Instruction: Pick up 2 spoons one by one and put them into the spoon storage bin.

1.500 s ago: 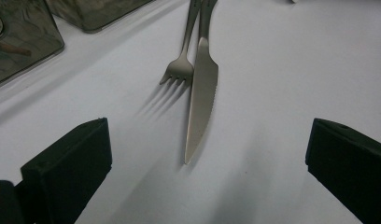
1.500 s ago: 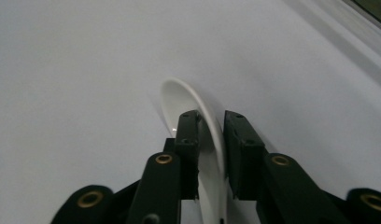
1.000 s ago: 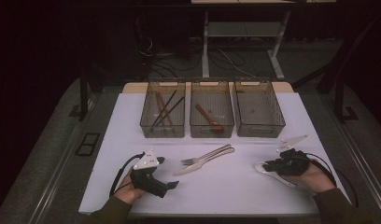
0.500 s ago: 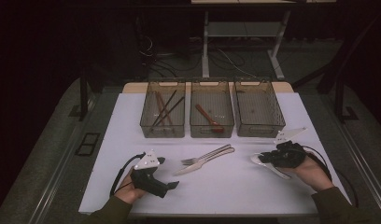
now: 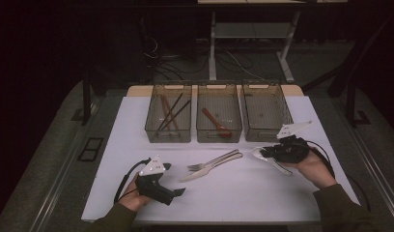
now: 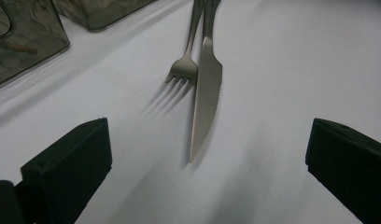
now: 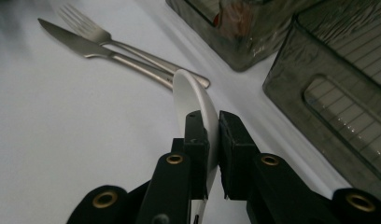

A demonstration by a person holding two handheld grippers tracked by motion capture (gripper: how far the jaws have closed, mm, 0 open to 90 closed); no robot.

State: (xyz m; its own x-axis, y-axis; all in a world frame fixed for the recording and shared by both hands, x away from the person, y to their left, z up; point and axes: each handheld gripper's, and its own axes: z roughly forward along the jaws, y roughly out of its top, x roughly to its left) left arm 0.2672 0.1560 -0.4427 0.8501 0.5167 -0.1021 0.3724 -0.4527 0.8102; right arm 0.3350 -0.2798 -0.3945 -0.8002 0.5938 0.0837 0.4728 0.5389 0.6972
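White spoon (image 7: 195, 100): plastic, glossy, oval bowl. It was held edge-on, lifted off the white table (image 5: 243, 193), clamped in the right gripper (image 5: 268, 153) near the table's right edge, in front of the rightmost bin.

The white table (image 5: 243, 193) had lots of open room near the person, between the left gripper (image 5: 178, 192) and the right gripper (image 5: 262, 153). A fork (image 5: 212, 161) and a knife (image 5: 209, 168) lay side by side in the middle, in the way there. Three see-through bins (image 5: 219, 118) stood in a row on the far side like a wall. The far-left and far-right table edges were open.
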